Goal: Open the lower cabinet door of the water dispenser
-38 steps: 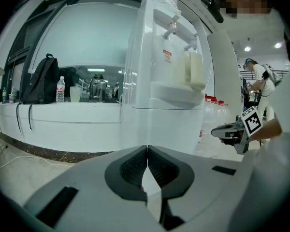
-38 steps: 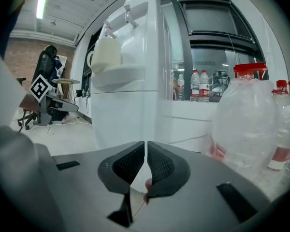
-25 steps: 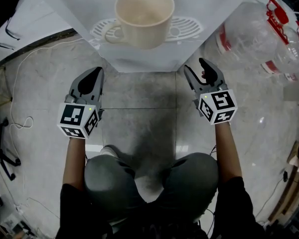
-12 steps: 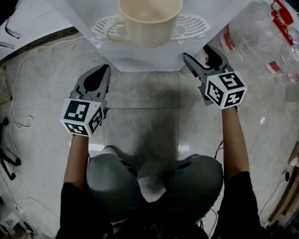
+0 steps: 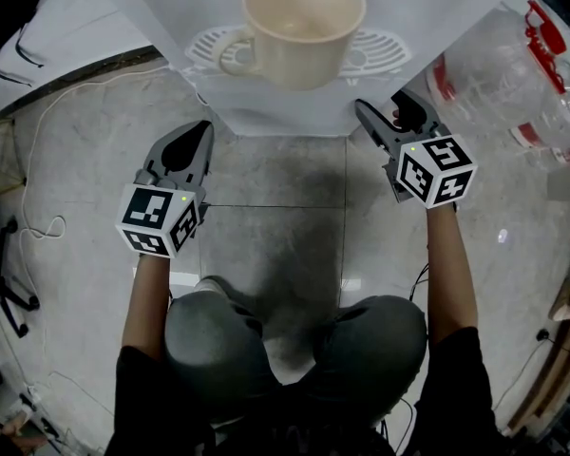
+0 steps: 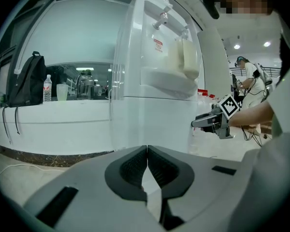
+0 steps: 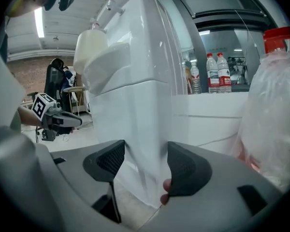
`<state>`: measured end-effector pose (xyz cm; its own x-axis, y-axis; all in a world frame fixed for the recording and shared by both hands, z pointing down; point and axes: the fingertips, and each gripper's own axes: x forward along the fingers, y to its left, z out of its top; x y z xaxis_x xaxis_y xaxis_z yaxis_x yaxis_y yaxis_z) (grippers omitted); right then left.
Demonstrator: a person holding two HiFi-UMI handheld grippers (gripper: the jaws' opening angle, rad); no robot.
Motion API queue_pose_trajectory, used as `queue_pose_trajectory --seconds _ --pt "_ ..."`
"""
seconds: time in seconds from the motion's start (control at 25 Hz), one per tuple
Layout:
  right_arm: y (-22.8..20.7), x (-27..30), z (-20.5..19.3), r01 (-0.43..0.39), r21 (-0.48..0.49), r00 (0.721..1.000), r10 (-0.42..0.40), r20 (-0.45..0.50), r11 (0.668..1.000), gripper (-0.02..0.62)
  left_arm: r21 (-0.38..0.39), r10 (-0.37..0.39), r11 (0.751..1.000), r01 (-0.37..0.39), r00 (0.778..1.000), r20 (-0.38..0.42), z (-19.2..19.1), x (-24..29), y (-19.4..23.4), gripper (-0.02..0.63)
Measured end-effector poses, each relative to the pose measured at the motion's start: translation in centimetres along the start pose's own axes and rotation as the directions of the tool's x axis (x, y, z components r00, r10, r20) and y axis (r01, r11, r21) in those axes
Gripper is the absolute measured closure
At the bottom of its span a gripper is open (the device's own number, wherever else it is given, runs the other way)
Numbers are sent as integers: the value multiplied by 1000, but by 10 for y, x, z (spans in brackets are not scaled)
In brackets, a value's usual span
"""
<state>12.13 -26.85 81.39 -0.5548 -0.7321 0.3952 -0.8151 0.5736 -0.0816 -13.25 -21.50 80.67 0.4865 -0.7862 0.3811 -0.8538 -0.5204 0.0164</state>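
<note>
Tongs flank a white dispenser in the head view. The left tongs hang just off its lower left corner, pinched together. The right tongs reach its lower right edge with prongs spread. A cream cup sits on the tray, above and between them. A clear bottle is just right of the right tongs, over a pale tiled floor.

Left gripper view: the left tongs are fully closed, pad against pad, holding nothing. The dispenser's door, the panel under the tray, stands ahead of them and slightly right, looking flush with the body. The right tongs meet its far edge. A backpack rests on a tabletop well to the left.

Right gripper view: the right tongs stand wide, having just narrowed a little. The lower corner of the dispenser is between the pads, and whether either pad presses on it cannot be told. The bottle looms just right of them. The left tongs are well off to the left, and the cup is above and left.
</note>
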Motion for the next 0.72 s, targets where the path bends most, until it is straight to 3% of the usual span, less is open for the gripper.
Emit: queue_pose_trajectory --seconds 0.72 --pt "1 -4 0 27 -40 999 -28 -37 999 345 5 -23 1000 23 1000 -8 0 7 -9 588"
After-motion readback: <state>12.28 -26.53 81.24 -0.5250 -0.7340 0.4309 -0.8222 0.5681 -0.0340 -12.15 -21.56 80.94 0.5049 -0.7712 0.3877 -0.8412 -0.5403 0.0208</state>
